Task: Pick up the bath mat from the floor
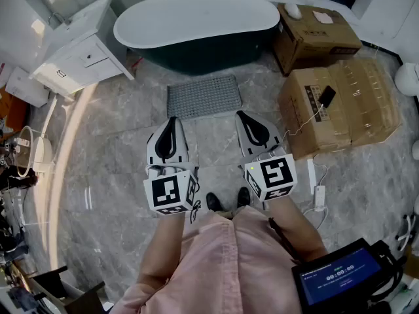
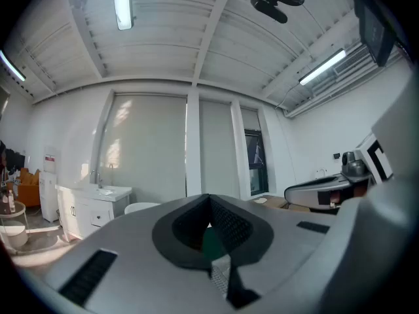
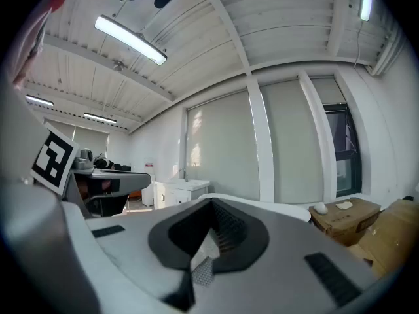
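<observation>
Left tongs and right tongs were held level side by side above the grey marble floor, both pressed shut and empty, while the grey textured rectangular bath mat lay flat beyond their tips, before the white oval bathtub.
</observation>
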Demonstrator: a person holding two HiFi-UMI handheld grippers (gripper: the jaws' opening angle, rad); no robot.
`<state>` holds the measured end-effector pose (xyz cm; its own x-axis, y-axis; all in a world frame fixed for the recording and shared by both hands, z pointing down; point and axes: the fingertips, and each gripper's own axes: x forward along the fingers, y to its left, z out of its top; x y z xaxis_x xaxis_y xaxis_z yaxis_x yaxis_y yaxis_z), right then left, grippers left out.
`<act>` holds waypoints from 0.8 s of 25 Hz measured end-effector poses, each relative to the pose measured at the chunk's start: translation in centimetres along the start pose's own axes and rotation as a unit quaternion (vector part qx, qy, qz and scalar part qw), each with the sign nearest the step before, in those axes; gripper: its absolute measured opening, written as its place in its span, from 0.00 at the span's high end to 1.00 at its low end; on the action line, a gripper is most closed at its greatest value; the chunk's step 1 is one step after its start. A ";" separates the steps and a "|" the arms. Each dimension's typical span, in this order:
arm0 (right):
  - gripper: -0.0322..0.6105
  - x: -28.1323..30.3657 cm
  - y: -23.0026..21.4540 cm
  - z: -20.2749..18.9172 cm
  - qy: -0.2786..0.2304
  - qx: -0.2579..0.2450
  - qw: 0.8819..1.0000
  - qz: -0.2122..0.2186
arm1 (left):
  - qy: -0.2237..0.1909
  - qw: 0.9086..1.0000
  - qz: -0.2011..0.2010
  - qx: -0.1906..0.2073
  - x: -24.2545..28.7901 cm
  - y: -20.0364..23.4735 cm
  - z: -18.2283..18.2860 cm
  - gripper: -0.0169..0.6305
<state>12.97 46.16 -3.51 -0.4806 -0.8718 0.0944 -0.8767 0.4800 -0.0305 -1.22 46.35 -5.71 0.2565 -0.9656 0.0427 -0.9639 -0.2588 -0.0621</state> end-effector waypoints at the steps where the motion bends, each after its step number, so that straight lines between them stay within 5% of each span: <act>1: 0.92 0.0 0.0 0.0 0.000 0.000 1.000 0.000 | 0.000 1.000 -0.001 0.000 0.0 -0.1 0.0 0.94; 20: 0.92 -3.1 -6.4 -1.0 -0.002 0.030 0.999 -0.009 | 0.009 1.000 0.014 0.020 0.5 -5.5 0.5 0.94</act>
<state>20.11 45.86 -2.66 -0.4640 -0.8811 0.0915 -0.8851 0.4568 -0.0892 4.25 47.31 -5.80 0.2276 -0.9720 0.0587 -0.9671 -0.2327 -0.1030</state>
